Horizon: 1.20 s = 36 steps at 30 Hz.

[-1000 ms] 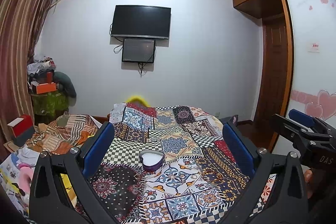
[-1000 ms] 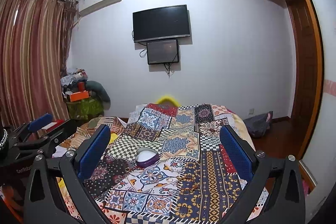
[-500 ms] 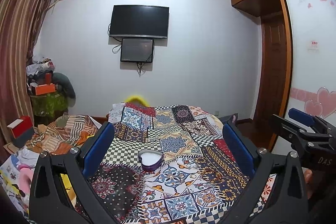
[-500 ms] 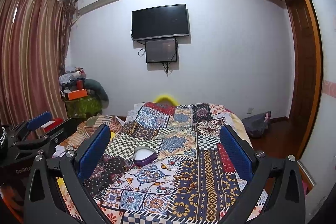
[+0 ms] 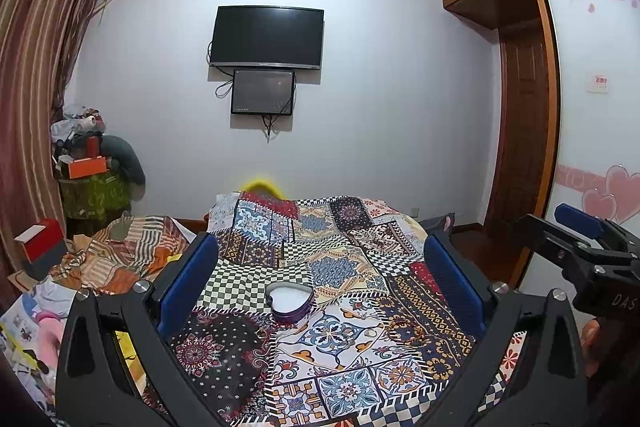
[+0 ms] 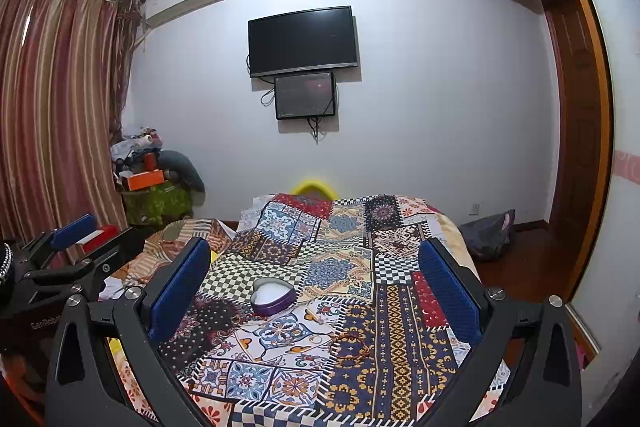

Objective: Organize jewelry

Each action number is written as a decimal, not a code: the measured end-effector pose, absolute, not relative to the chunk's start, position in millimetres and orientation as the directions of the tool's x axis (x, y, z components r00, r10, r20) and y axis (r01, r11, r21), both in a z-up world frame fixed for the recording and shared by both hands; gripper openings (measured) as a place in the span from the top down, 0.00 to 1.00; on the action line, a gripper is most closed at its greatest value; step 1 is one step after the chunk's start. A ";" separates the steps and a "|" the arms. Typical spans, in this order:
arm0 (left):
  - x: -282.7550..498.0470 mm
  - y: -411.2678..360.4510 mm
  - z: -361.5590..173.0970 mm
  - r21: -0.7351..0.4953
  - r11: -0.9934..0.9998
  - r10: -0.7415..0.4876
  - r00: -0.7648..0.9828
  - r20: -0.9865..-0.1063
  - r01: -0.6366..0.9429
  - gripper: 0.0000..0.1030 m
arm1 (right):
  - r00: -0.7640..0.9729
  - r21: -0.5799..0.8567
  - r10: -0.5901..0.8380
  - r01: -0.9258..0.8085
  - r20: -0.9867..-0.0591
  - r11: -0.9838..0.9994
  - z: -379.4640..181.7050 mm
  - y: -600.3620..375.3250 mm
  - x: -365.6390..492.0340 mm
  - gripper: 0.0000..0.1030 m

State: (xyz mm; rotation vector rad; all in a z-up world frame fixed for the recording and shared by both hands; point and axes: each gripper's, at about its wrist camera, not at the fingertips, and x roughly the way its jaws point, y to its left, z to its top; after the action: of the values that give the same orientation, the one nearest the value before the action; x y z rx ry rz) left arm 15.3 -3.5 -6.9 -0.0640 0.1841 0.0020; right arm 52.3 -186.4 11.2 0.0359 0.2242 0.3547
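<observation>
A purple heart-shaped box (image 5: 289, 303) with a white inside lies open on the patchwork bedspread (image 5: 340, 379); it also shows in the right wrist view (image 6: 273, 295). Near it lie a thin orange bracelet (image 6: 347, 346), a small ring (image 6: 316, 339) and a small pale piece (image 6: 314, 315). The ring (image 5: 372, 333) and bracelet (image 5: 406, 327) show faintly in the left wrist view. My left gripper (image 5: 320, 267) is open and empty above the bed's near end. My right gripper (image 6: 316, 267) is open and empty, to the right of the left one.
A striped blanket (image 5: 120, 255) and loose clothes lie left of the bed. A cluttered stand (image 5: 92, 187) is by the curtain. A TV (image 5: 266, 37) hangs on the far wall. A wooden door (image 5: 524, 131) and wardrobe are at right. A dark bag (image 6: 490, 235) lies on the floor.
Both grippers have drifted slightly, so the scene sits a little lower and to the left in each view. Nothing was grasped and the jaws stayed open.
</observation>
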 end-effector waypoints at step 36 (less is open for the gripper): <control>90.8 11.2 -58.5 -0.094 0.995 -0.009 0.923 -0.385 -0.030 0.00 | 0.876 0.089 0.287 -0.275 -0.387 0.957 -43.4 -196.5 115.1 0.00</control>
State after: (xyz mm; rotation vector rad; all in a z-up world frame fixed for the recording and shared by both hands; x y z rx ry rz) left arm 90.8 11.2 -58.5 -0.0983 0.3952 0.0108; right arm 115.1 -196.5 -43.4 0.0316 0.4081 0.2931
